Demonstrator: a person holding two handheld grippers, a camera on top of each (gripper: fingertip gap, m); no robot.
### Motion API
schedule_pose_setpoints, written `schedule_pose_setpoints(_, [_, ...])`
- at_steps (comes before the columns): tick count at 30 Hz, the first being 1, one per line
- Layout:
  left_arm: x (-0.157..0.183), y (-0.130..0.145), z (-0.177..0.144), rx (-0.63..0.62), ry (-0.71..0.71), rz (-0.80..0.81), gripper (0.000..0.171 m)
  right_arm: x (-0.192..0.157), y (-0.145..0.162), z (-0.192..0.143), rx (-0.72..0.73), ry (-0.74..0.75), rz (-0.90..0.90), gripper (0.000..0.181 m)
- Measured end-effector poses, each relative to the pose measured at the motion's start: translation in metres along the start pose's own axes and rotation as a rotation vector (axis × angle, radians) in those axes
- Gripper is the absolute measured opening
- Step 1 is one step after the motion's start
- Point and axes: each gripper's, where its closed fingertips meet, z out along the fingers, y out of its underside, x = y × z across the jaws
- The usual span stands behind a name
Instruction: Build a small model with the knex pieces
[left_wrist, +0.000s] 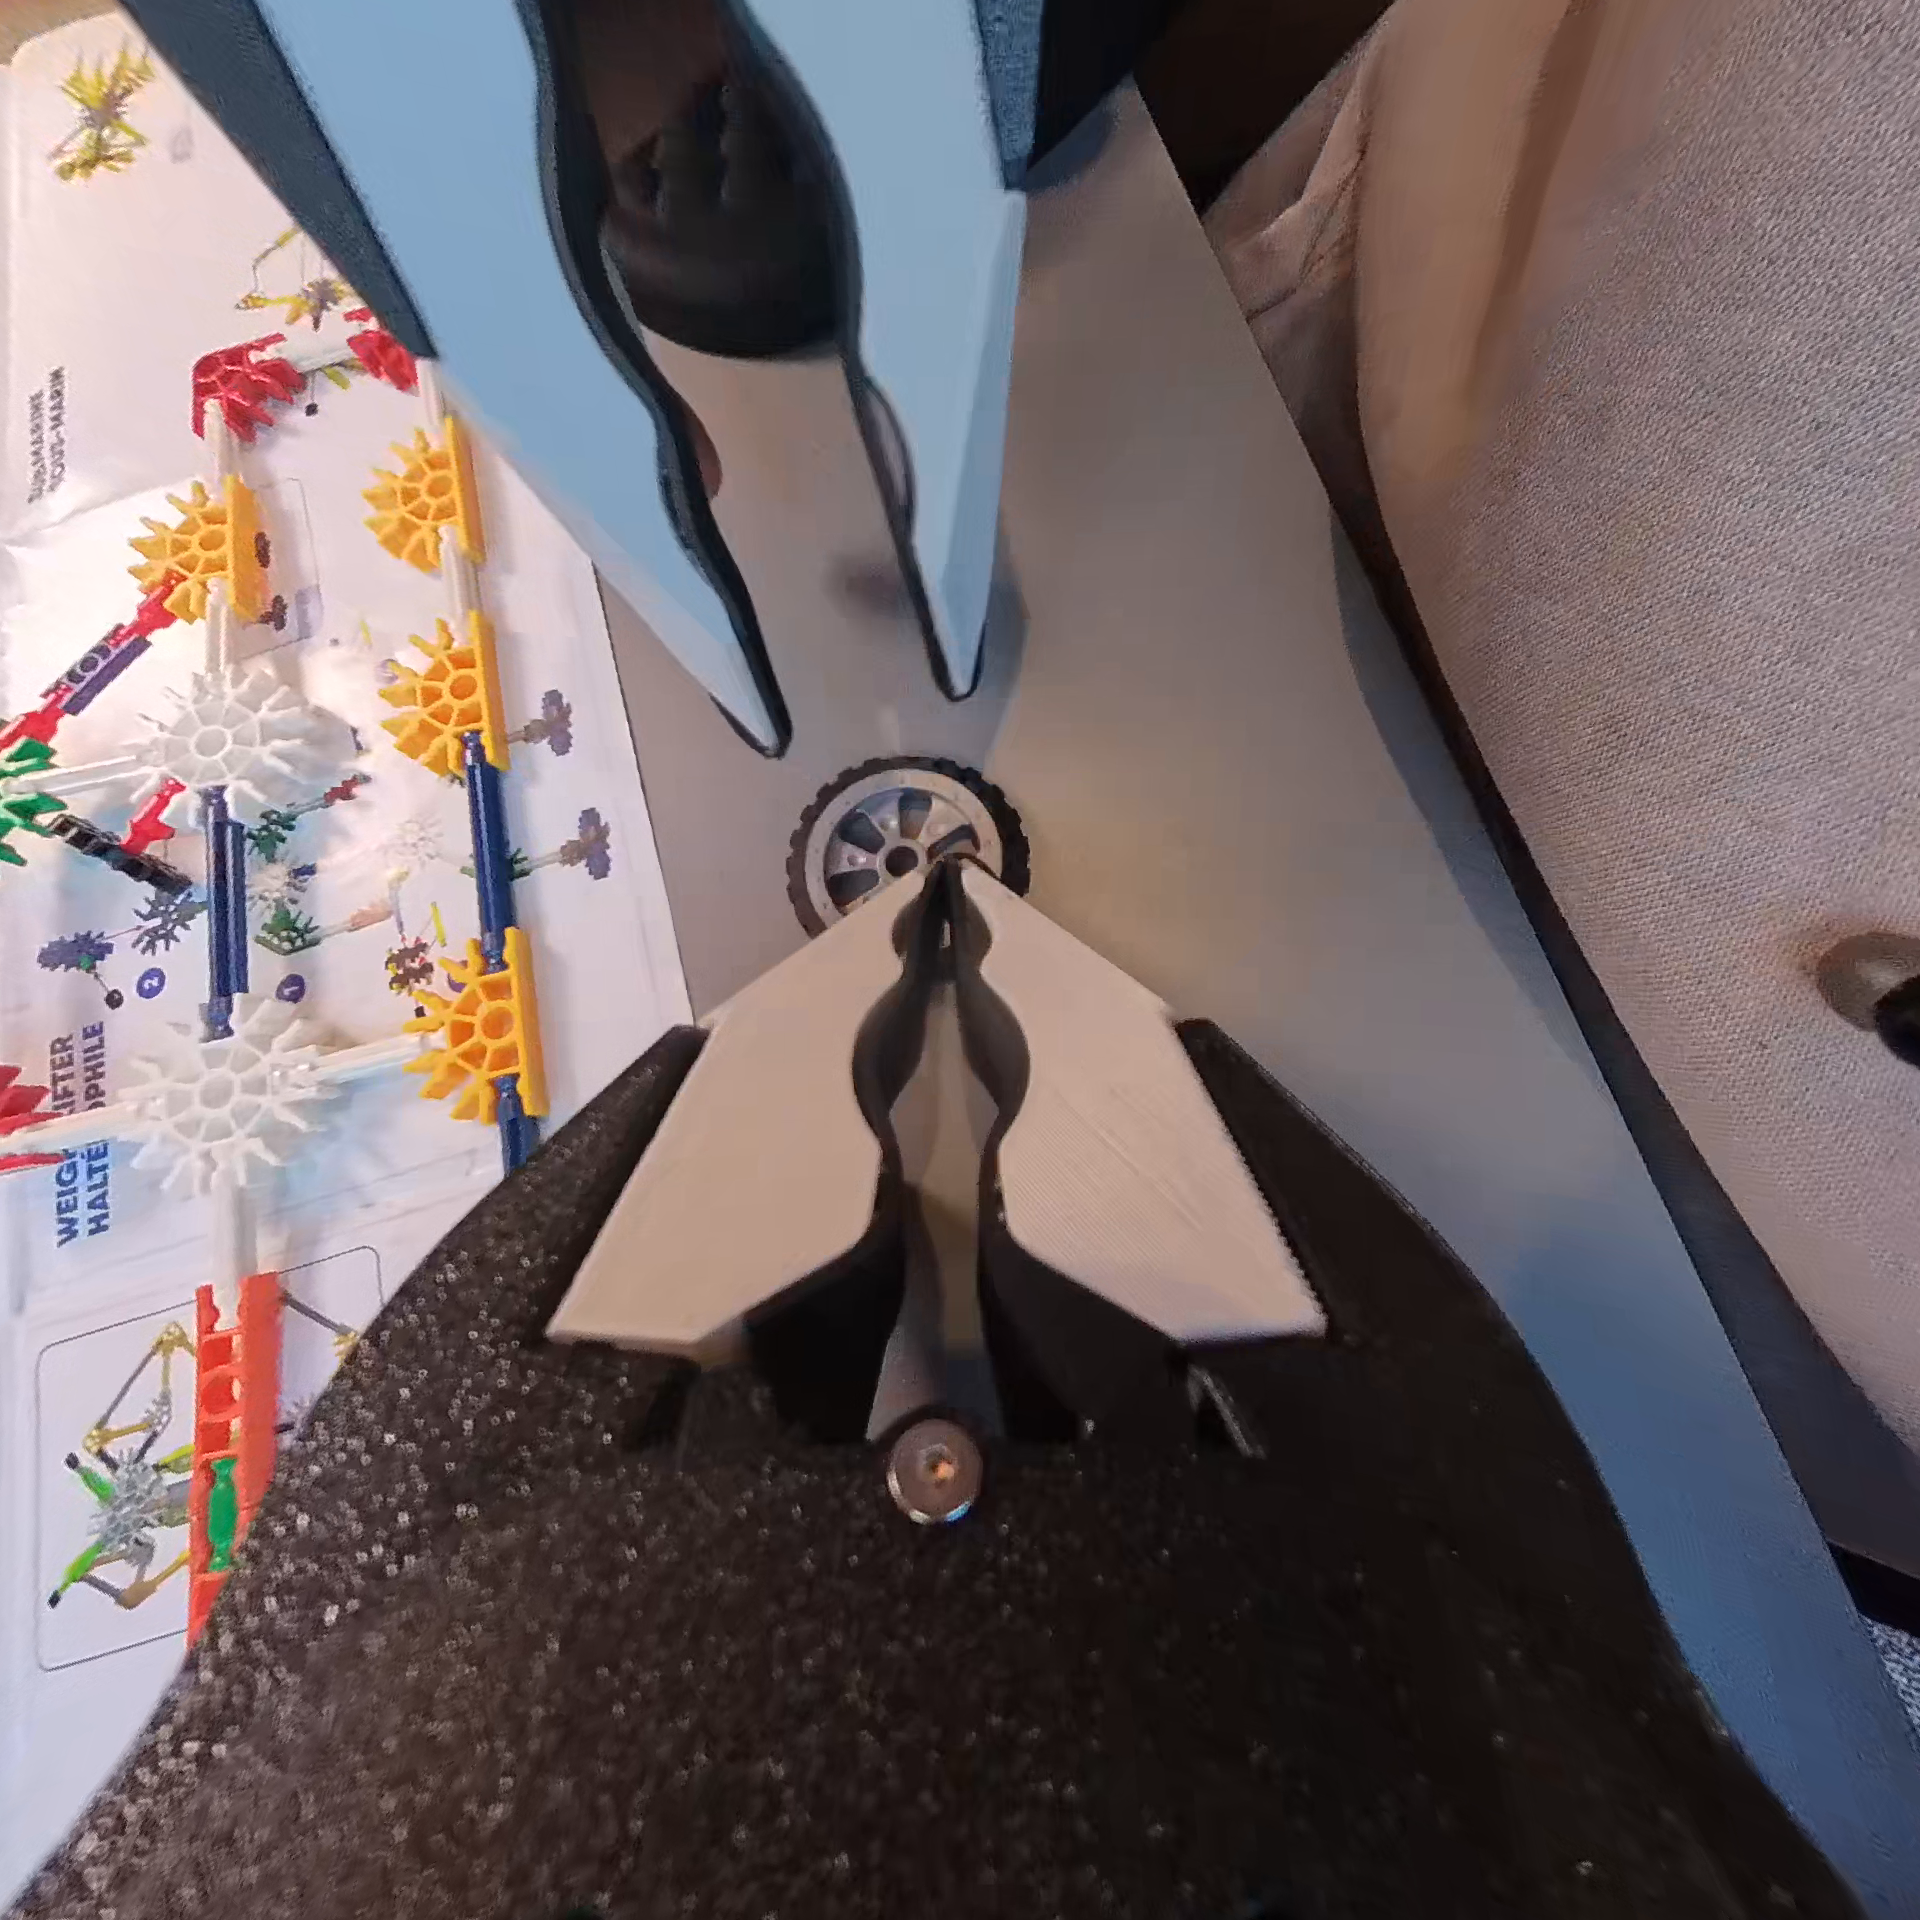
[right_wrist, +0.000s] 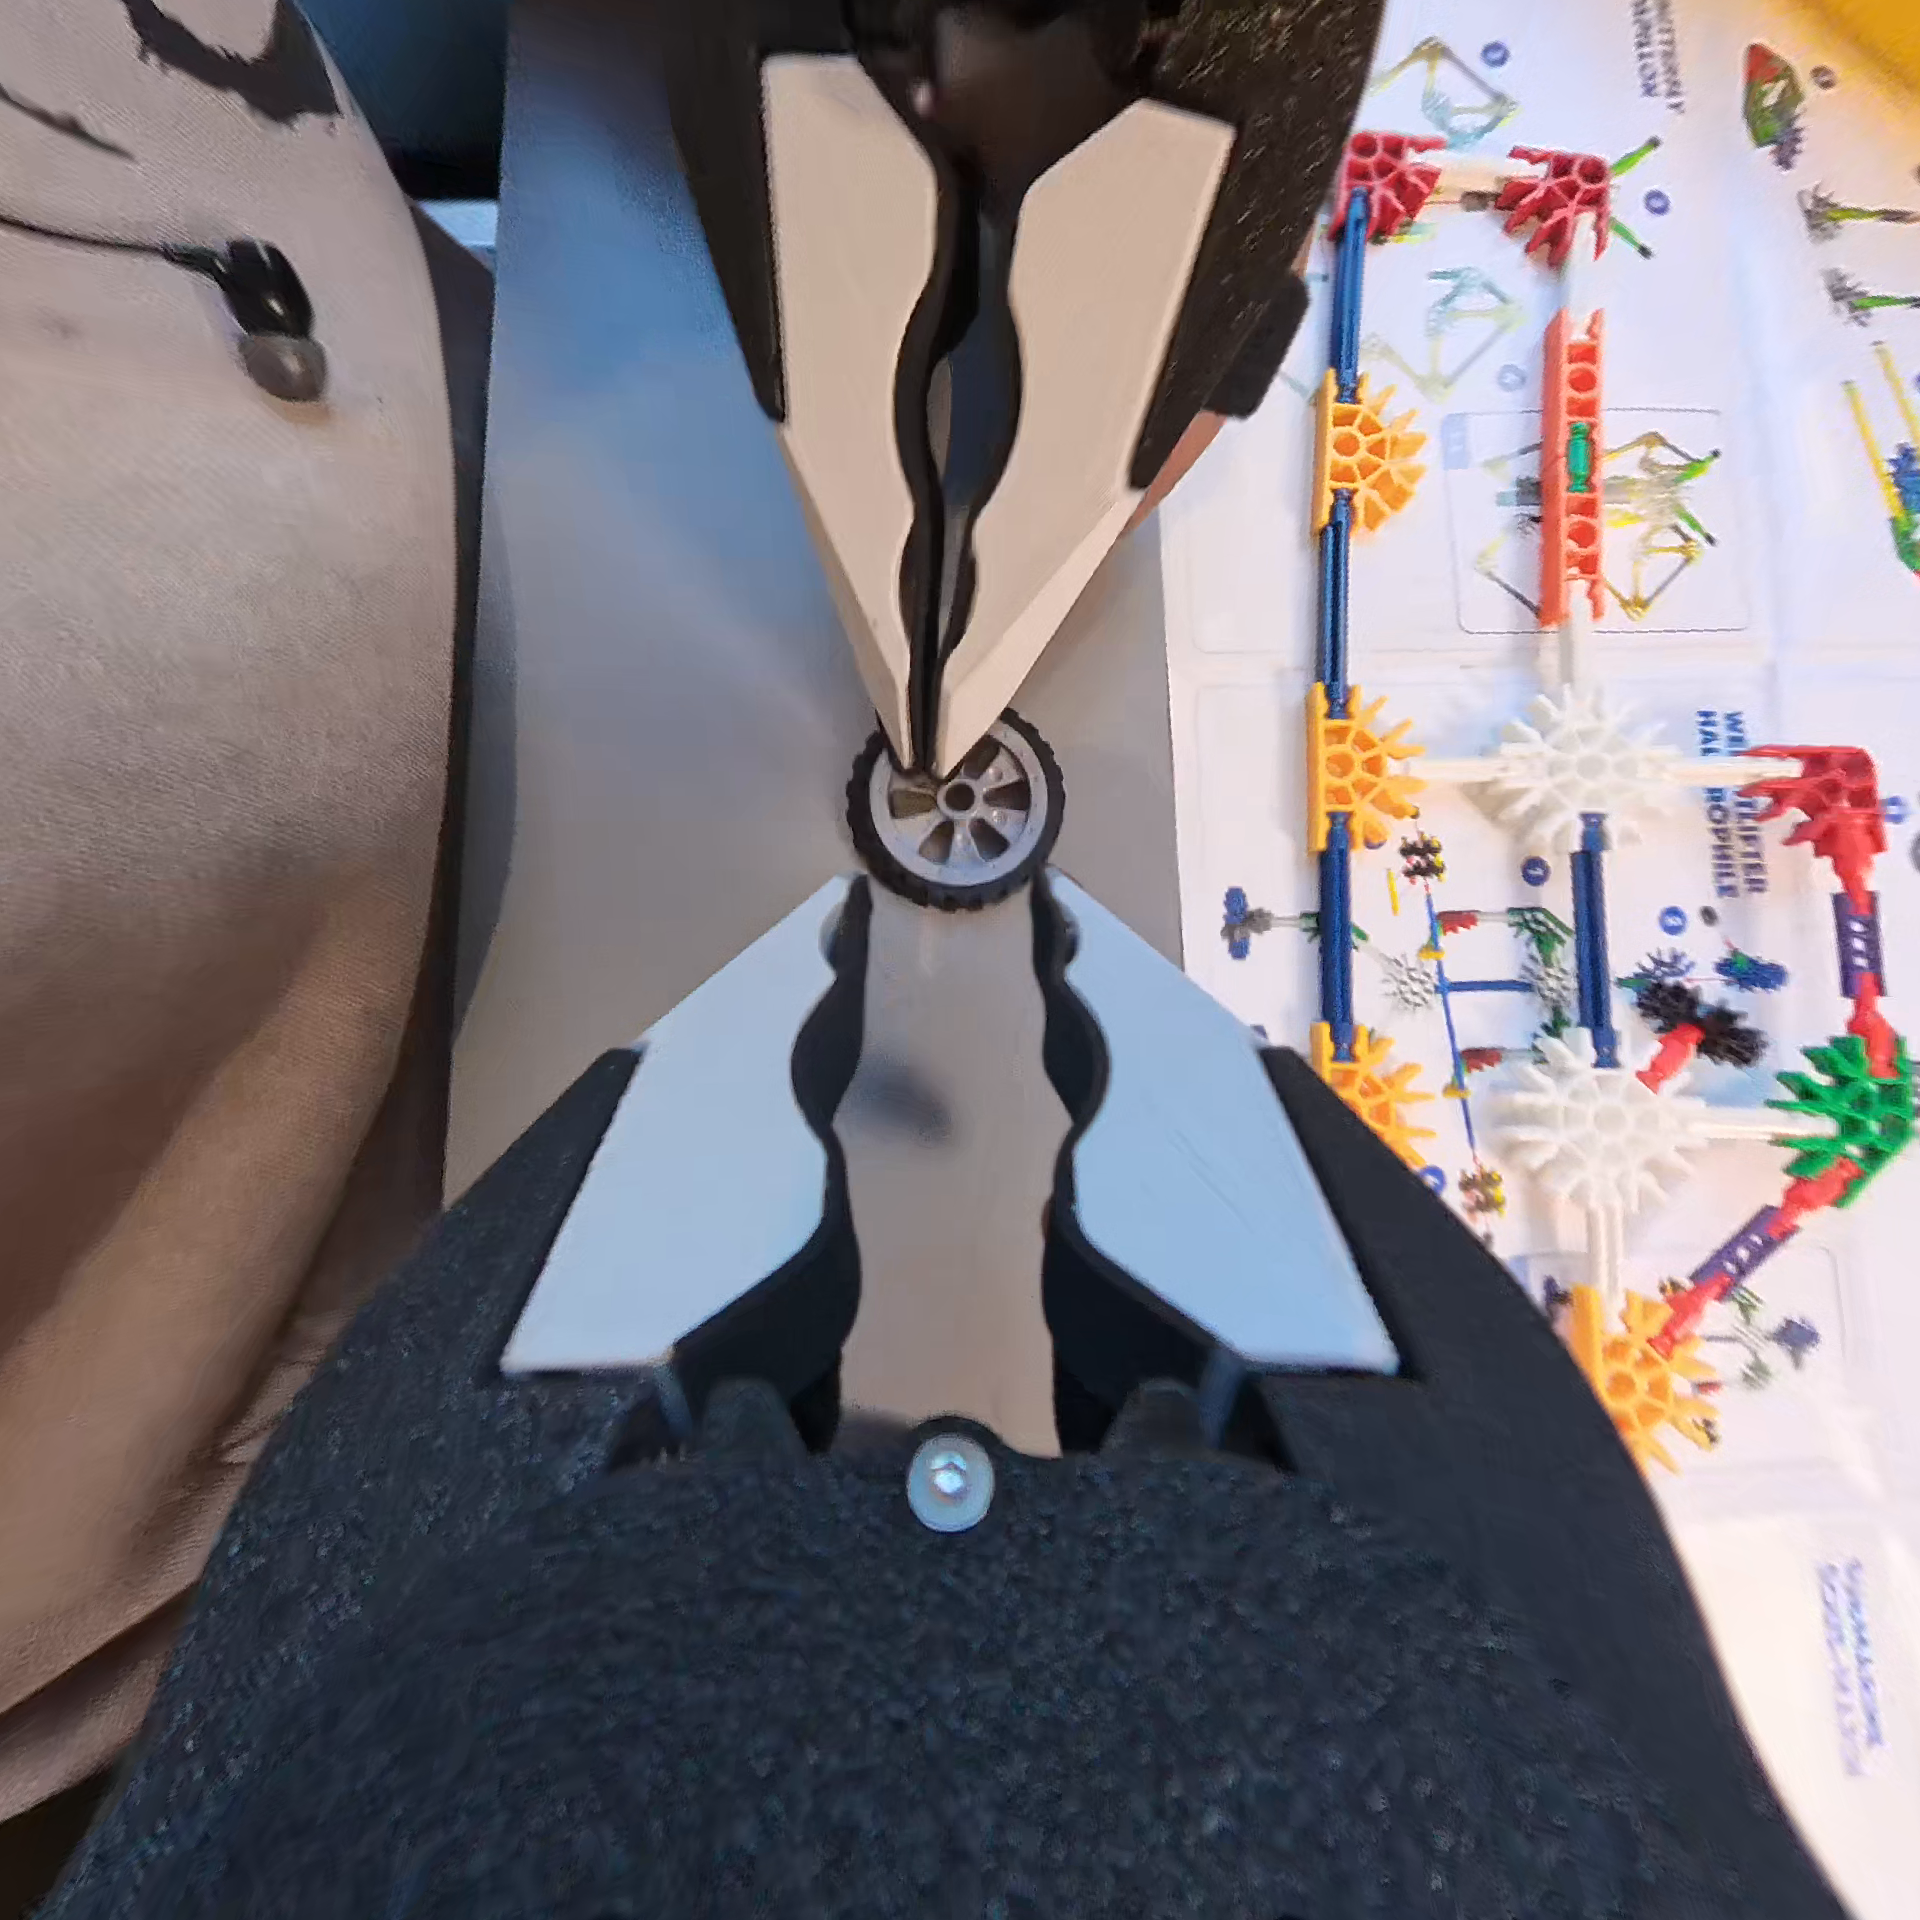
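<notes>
The left hand-held gripper (left_wrist: 943, 871) has its two fingers pressed together at the tips, while the right hand-held gripper (right_wrist: 948, 883) holds its fingers apart, and the two point at each other, tips nearly meeting, just above the surface.

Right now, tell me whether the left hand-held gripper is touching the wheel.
Touching. In the right wrist view, the left hand-held gripper has its shut tips pinched on the wheel at its rim, with no gap showing.
</notes>
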Motion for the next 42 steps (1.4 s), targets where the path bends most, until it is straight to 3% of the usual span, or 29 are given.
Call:
schedule_pose_setpoints(6, [-0.011,-0.01,-0.018,0.085,0.006,-0.084,0.024,0.0,0.007,0.01,0.03,0.068,-0.028,0.054])
schedule_pose_setpoints(10, [-0.005,0.007,-0.002,-0.027,0.017,-0.081,0.052,0.003,0.003,0.022,0.017,0.019,-0.007,0.054])
schedule_pose_setpoints(14, [-0.006,0.005,0.002,-0.044,-0.013,-0.037,0.046,-0.001,0.002,0.023,-0.002,-0.074,0.027,0.042])
schedule_pose_setpoints(17, [-0.007,0.003,-0.002,-0.009,0.006,-0.089,0.042,0.0,-0.005,0.016,0.085,-0.137,0.156,0.042])
schedule_pose_setpoints(22, [-0.015,-0.017,-0.021,0.183,0.047,-0.214,0.039,0.013,-0.025,-0.01,0.318,-0.23,0.415,0.041])
schedule_pose_setpoints(24, [-0.017,-0.027,-0.031,0.275,0.074,-0.25,0.018,0.022,-0.033,-0.02,0.419,-0.243,0.509,0.041])
schedule_pose_setpoints(25, [-0.022,-0.03,-0.034,0.307,0.059,-0.283,0.02,0.027,-0.035,-0.024,0.46,-0.246,0.55,0.041])
schedule_pose_setpoints(28, [-0.035,-0.026,-0.035,0.299,-0.02,-0.298,0.03,0.035,-0.031,-0.024,0.473,-0.226,0.639,0.04])
schedule_pose_setpoints(32, [-0.041,-0.034,-0.036,0.292,-0.161,-0.177,0.042,0.049,-0.032,-0.027,0.572,-0.285,0.918,0.04])
schedule_pose_setpoints(35, [-0.057,-0.038,-0.042,0.264,-0.361,-0.046,0.028,0.049,-0.04,-0.036,0.672,-0.392,1.046,0.04])
schedule_pose_setpoints(37, [-0.059,-0.044,-0.049,0.289,-0.409,-0.006,0.007,0.048,-0.044,-0.039,0.712,-0.426,1.068,0.04])
schedule_pose_setpoints(39, [-0.059,-0.051,-0.057,0.34,-0.385,-0.045,0.007,0.047,-0.051,-0.048,0.772,-0.444,1.014,0.04])
schedule_pose_setpoints(42, [-0.059,-0.057,-0.069,0.45,-0.272,-0.207,0.004,0.044,-0.054,-0.059,0.761,-0.222,0.643,0.04])
